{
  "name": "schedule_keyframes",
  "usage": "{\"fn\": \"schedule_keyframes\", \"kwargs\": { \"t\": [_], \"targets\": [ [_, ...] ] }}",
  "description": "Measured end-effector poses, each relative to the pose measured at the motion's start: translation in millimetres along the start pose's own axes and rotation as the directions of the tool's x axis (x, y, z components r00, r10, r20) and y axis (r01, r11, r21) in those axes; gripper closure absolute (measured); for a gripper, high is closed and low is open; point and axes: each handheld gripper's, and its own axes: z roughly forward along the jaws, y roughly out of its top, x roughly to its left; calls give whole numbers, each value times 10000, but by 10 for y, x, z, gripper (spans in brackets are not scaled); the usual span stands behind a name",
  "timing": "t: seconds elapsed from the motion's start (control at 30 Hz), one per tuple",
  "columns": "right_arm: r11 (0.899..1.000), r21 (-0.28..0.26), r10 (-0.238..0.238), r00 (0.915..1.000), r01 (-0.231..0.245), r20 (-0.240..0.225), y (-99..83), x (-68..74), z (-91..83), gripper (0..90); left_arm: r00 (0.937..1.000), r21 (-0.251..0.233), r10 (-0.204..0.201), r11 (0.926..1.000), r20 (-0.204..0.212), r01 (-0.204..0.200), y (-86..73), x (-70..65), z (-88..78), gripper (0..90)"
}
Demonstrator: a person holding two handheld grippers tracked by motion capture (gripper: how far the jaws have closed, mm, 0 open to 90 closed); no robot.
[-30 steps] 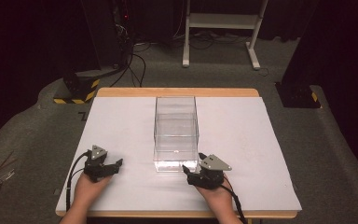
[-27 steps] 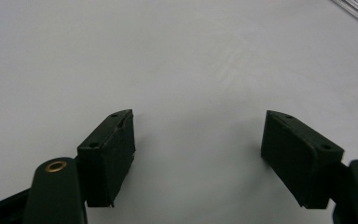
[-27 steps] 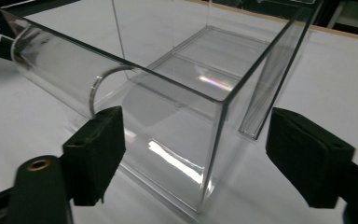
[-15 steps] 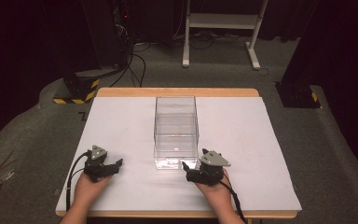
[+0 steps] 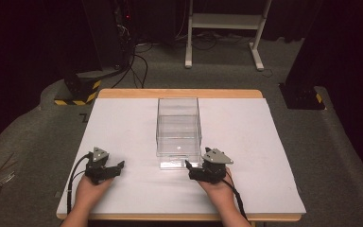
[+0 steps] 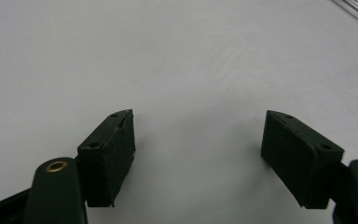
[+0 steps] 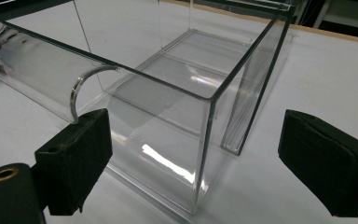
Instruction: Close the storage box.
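Note:
A clear plastic box [image 5: 178, 127] with an open top stands in the middle of the white table [image 5: 123, 123]. A curved clear lip [image 7: 37, 70] runs along its near wall. My right gripper [image 5: 190, 170] lies at the box's near right corner [image 7: 205, 140]. Its jaws have just been opening and now stand wide apart on either side of that corner, with the pads off it. My left gripper [image 5: 118, 169] rests on the table to the left of the box. It is open [image 6: 198, 116] over bare white surface with nothing between its fingers.
The wooden table edge [image 5: 179, 93] runs behind the box. On the floor beyond are cables, a white stand's legs [image 5: 222, 42], a yellow-and-black striped base [image 5: 78, 92] at the left and a black base [image 5: 302, 97] at the right.
The right gripper's jaws have spread apart at the box's near corner, and the hand shifted only slightly. The left gripper and the box have kept still.

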Motion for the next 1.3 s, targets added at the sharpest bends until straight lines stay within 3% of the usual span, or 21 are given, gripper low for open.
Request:
{"fn": "schedule_keyframes", "kwargs": {
  "t": [1.3],
  "targets": [
    [9991,73,415,9989,-416,213,146,-110,318,100,10000,-5,-17,10000,45,17,0,2,2,259]
  ]
}}
